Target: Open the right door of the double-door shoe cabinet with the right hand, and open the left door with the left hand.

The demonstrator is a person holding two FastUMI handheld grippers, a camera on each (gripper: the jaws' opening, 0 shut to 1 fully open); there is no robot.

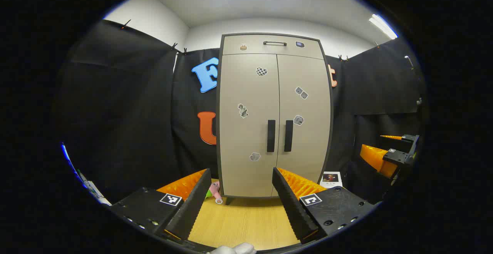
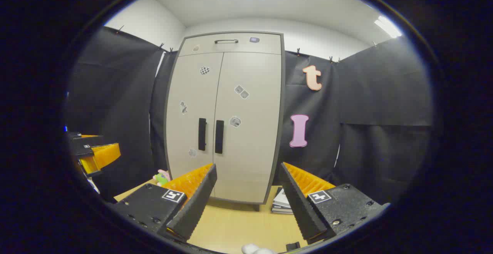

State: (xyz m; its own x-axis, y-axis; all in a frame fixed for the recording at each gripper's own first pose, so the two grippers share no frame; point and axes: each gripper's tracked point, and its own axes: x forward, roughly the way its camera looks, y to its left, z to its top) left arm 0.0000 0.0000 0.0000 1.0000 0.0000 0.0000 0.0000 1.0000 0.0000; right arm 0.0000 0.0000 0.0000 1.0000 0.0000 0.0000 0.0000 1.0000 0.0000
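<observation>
A beige double-door shoe cabinet (image 1: 275,111) (image 2: 227,115) stands upright ahead with both doors closed. Two black vertical handles sit side by side at the middle seam: the left door handle (image 1: 271,135) (image 2: 202,133) and the right door handle (image 1: 288,135) (image 2: 219,136). My left gripper (image 1: 242,192) is open, well short of the cabinet and low in front of it. My right gripper (image 2: 248,192) is open too, also held back, aimed at the cabinet's lower right. Each gripper shows at the edge of the other's view: the right gripper (image 1: 393,153) and the left gripper (image 2: 92,150).
The cabinet rests on a wooden surface (image 1: 246,223). A small pink and green toy (image 1: 214,191) (image 2: 163,177) lies by its left foot. Books (image 2: 283,202) lie by its right foot, one of them standing (image 1: 331,179). A top drawer with a handle (image 1: 274,43) sits above the doors.
</observation>
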